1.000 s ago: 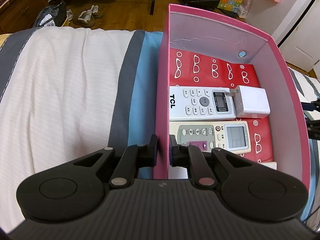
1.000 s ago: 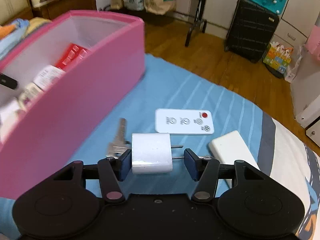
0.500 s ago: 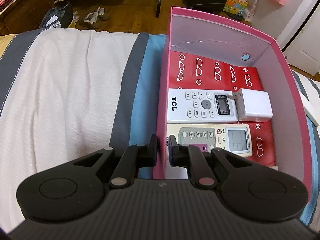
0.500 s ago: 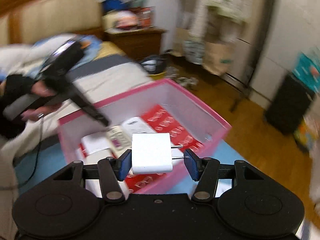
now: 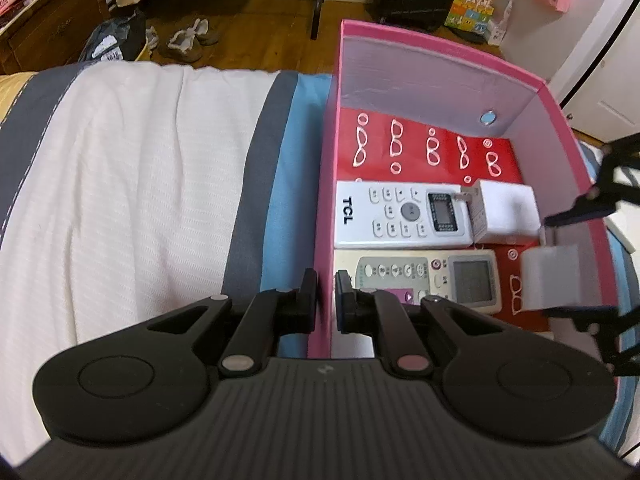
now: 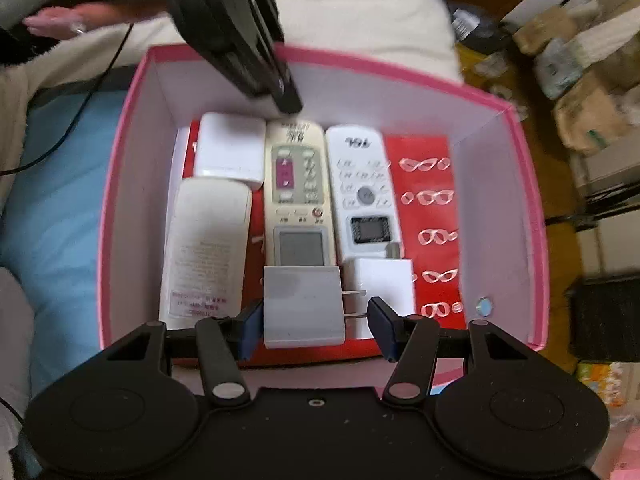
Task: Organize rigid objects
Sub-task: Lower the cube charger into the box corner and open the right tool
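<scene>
A: What's the setting?

B: A striped bed in a cluttered room, with a pink box on the blue stripe.

A: What does the right gripper have?

B: A white, square charger, blurred, prongs toward the right finger, held over the box's near end. It hangs just above a beige remote in the box.

A: And beside that remote?

B: A white TCL remote, with a second charger at its screen end.

A: The left gripper?

B: Narrowed on the box wall, one finger on each side.
</scene>
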Available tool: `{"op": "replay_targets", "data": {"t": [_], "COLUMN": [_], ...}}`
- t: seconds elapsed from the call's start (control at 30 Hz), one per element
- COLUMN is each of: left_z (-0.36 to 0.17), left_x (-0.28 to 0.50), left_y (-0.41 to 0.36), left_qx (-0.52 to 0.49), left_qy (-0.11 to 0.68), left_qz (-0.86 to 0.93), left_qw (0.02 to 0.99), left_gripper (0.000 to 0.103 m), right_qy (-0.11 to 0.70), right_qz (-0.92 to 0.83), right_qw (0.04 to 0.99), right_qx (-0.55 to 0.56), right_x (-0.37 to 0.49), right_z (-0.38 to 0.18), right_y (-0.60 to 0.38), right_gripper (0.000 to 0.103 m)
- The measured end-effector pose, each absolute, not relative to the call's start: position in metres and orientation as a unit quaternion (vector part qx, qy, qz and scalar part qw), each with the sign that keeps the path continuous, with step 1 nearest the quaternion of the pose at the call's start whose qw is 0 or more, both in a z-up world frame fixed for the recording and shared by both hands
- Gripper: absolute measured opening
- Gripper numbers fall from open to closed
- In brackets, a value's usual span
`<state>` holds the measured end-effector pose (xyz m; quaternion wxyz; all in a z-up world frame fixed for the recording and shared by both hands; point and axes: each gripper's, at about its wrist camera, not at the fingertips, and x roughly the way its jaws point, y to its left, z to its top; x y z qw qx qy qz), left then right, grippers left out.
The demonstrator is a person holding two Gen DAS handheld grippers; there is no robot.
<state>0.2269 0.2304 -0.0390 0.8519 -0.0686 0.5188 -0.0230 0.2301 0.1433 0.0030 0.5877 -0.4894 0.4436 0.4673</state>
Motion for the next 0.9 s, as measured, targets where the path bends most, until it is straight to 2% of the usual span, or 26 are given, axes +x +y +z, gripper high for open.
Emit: {"op": "replay_targets", "data": {"t": [0.4, 0.6, 0.67, 0.73, 0.9], "left_z": [-0.038, -0.039, -0.039, -0.039, -0.041], "left_x": [0.225, 0.227, 0.227, 0.227, 0.232], "left_y": [0.230, 0.230, 0.229, 0.229, 0.235], "left_qx": [-0.052, -0.056, -0.055, -0.055, -0.076], "left_qy": [0.508, 0.510, 0.510, 0.512, 0.526], "left_qz": [-0.030, -0.027, -0.027, -0.028, -0.031], "left_qw": [0.859, 0.858, 0.858, 0.857, 0.847], "left_gripper": [0.007, 0.006, 0.006, 0.006, 0.007], "right_qy": [0.470, 0.407, 0.386, 0.373, 0.420], "right_qz": [0.447, 0.469, 0.467, 0.462, 0.413], "right_qw": [0.550, 0.626, 0.667, 0.703, 0.748], "right_qx": [-0.526, -0.471, -0.433, -0.392, -0.307], "right_x": [0.226, 0.216, 0.216, 0.219, 0.235], "right_z": [-0.032, 0.019, 0.039, 0.054, 0.070], "right_y": [0.146, 0.126, 0.113, 0.097, 0.051], "right_gripper": [0.061, 0.062, 0.064, 0.073, 0.074]}}
